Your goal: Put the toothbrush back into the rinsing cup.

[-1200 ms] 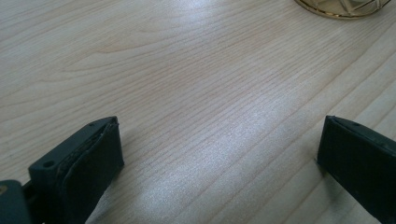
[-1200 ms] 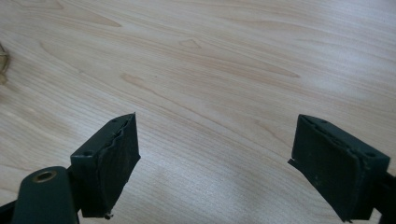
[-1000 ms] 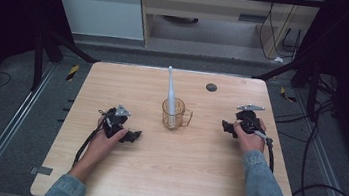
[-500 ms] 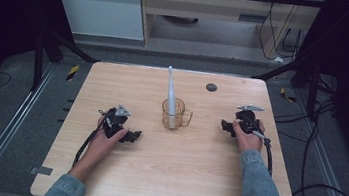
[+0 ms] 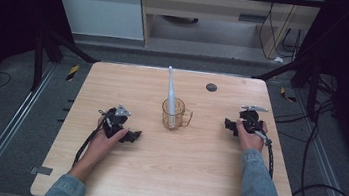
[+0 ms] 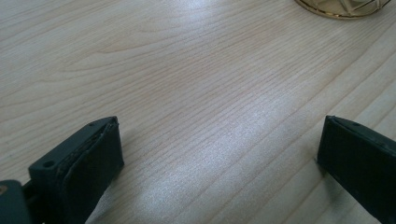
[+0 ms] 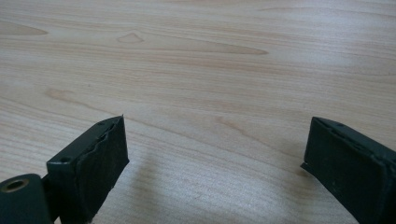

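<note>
A clear amber mug [image 5: 174, 115] stands at the middle of the wooden table [image 5: 172, 178], with a white toothbrush [image 5: 171, 90] upright in it, leaning toward the back. My left gripper [image 5: 132, 136] rests on the table to the mug's left, open, jaws pointing right. In the left gripper view its jaws stand wide apart over bare wood [image 6: 205, 121], and the mug's base [image 6: 343, 7] shows at the top right. My right gripper [image 5: 229, 125] rests right of the mug, open, with nothing between its jaws [image 7: 215, 163].
A small dark round disc [image 5: 211, 87] lies near the table's back edge. Cables trail from both grippers toward the front. Metal rails [image 5: 13, 123] run along the floor on either side, and a cabinet [image 5: 223, 13] stands behind the table.
</note>
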A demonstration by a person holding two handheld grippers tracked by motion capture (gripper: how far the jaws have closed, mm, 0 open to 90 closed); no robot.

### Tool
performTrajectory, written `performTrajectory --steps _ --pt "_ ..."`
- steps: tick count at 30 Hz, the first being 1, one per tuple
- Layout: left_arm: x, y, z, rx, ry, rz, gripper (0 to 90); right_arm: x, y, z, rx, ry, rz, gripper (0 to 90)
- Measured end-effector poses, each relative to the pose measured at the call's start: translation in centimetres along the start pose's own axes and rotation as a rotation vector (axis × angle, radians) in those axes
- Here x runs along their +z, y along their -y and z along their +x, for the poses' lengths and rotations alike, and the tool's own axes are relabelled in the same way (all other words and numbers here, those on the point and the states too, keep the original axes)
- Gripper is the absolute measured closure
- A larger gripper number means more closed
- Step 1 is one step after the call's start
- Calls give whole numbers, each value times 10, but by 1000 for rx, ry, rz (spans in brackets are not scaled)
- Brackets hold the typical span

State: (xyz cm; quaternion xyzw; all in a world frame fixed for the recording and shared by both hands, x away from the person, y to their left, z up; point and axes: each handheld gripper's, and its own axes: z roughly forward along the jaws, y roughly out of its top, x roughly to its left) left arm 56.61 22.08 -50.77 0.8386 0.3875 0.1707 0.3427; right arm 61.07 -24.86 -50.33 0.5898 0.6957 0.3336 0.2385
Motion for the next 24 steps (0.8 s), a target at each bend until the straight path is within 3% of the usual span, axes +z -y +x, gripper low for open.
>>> performTrajectory --steps 8,9,10,12,16,18,24 --pt "0 0 0 0 0 -2 0 7 3 1 23 29 -2 56" --pt "0 0 0 0 0 -2 0 7 3 1 11 31 0 55" --pt "0 0 0 -1 0 -2 0 8 3 6 -40 56 18 51" --pt "0 0 0 -1 0 -2 0 8 3 7 -46 50 19 48" --pt "0 0 0 0 0 -1 0 8 3 8 -20 55 30 5" --pt "0 0 0 -1 0 -2 0 8 4 9 -5 81 33 3" --pt "0 0 0 -1 -1 -1 0 8 4 10 0 88 32 3"
